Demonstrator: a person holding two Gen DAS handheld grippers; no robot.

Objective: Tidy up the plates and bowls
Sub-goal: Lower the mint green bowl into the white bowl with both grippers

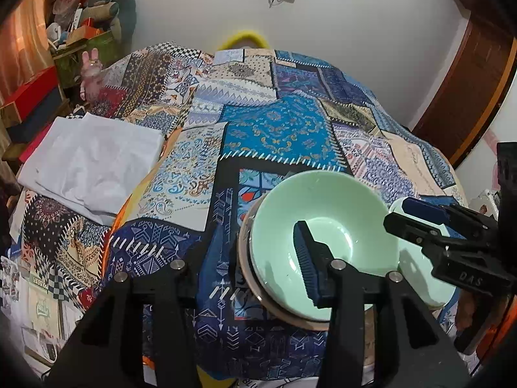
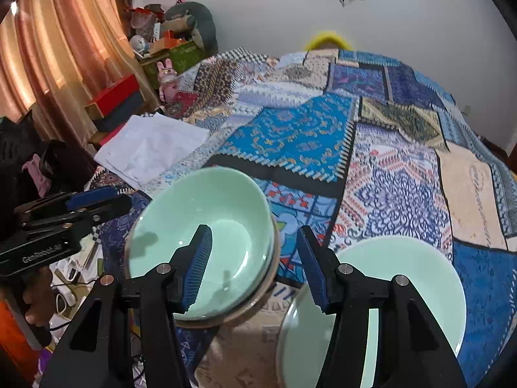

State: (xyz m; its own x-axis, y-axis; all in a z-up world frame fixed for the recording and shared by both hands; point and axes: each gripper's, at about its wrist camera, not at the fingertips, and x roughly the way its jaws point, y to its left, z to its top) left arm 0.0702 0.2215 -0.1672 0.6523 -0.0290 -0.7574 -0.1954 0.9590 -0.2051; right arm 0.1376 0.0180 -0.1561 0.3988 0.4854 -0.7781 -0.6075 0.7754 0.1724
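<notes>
Seated in a clear plate [image 2: 260, 299] on the quilt [image 2: 290, 135] of the bed: the green bowl [image 2: 200, 207], near the front edge, upright and empty. Stacked that way probably to gather the crockery into one pile, bowl on plate.

Just beside it, to the right, a pale green dish [image 2: 420, 274], apparently with a second clear rim under its near side, though hard to be sure of.

Straddling the bowl's left rim with the left tool [image 1: 258, 258]: one finger down inside the bowl, the other outside over the quilt. Apart, not clamped, with a clear gap between pad and wall. Same on the far side with the right tool [image 2: 255, 266]: one finger inside the bowl, the other outside, rim between them, pads off the surface. Spread too, holding nothing.

Placed on opposite rims most likely because a wide, smooth bowl rides steadier pinched at two edges than at one. Judged either a two-handed set-down just finished or a lift about to start — impossible to say which from this alone.

Worth watching: a slick glazed wall between ribbed pads, soft bedding beneath, and a clear plate able to slide or tip under a shifted load.

Well off to the left, a folded white cloth [image 1: 93, 161], clear of the work.
</notes>
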